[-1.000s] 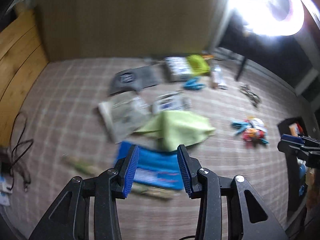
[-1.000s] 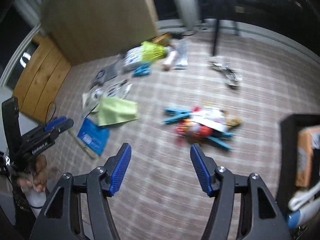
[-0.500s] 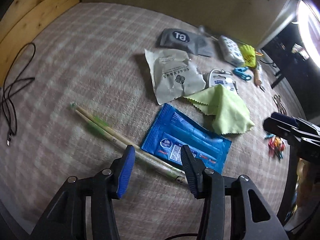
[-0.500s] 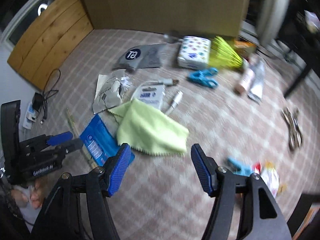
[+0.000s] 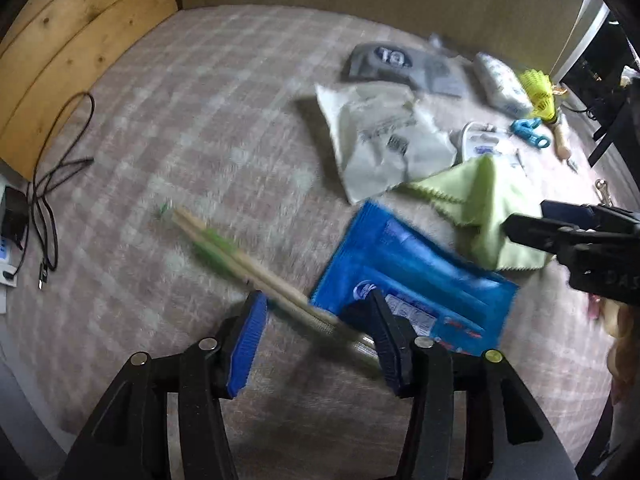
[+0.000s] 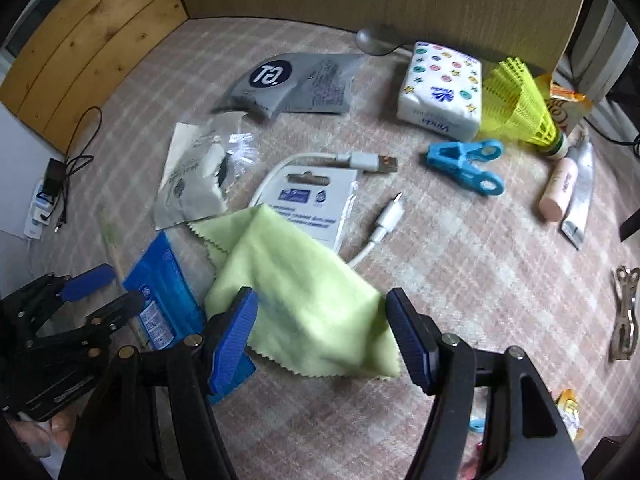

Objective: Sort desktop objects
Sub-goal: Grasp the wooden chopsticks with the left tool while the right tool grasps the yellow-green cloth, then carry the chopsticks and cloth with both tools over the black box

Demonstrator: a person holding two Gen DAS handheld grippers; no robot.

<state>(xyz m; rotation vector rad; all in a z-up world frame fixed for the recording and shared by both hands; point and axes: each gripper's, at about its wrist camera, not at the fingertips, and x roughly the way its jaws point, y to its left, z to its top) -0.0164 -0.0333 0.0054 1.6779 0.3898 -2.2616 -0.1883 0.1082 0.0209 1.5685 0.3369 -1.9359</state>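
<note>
My left gripper [image 5: 316,340] is open, low over the near end of wrapped wooden chopsticks [image 5: 256,268] that run between its fingers beside a blue packet [image 5: 412,276]. My right gripper [image 6: 320,336] is open just above a light green cloth [image 6: 296,296], which lies between its fingers. The left gripper [image 6: 92,300] also shows in the right wrist view, next to the blue packet [image 6: 164,300]. The right gripper's fingers [image 5: 560,224] reach in from the right of the left wrist view over the green cloth [image 5: 488,208].
On the checked tablecloth [image 6: 460,240] lie a torn grey wrapper [image 6: 196,184], a grey pouch [image 6: 292,84], a tissue pack [image 6: 440,88], a yellow shuttlecock [image 6: 520,108], a blue clip [image 6: 464,164], a white USB cable [image 6: 360,164], a tube [image 6: 560,192] and metal clips [image 6: 624,312]. Black cables [image 5: 44,192] hang at left.
My left gripper has moved lower and closer onto the chopsticks. My right gripper has swung left and come down over the green cloth. Both stay open.
</note>
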